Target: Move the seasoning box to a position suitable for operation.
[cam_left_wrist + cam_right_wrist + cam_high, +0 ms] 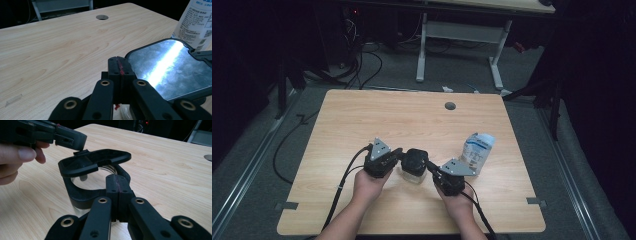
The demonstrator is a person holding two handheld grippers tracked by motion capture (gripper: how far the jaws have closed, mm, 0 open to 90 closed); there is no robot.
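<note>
Jar [413,172]: glass, fragile, slick; centre frame.
Lid [95,162]: stiff plastic, hinged; take its rim.
Left tongs [401,156]: clenched on lid edge.
Right tongs [430,166]: clenched on collar.

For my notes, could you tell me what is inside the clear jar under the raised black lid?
Through the jar's open mouth, below the lifted lid, only clear walls and bottom show; the black collar hides the rest.
</note>
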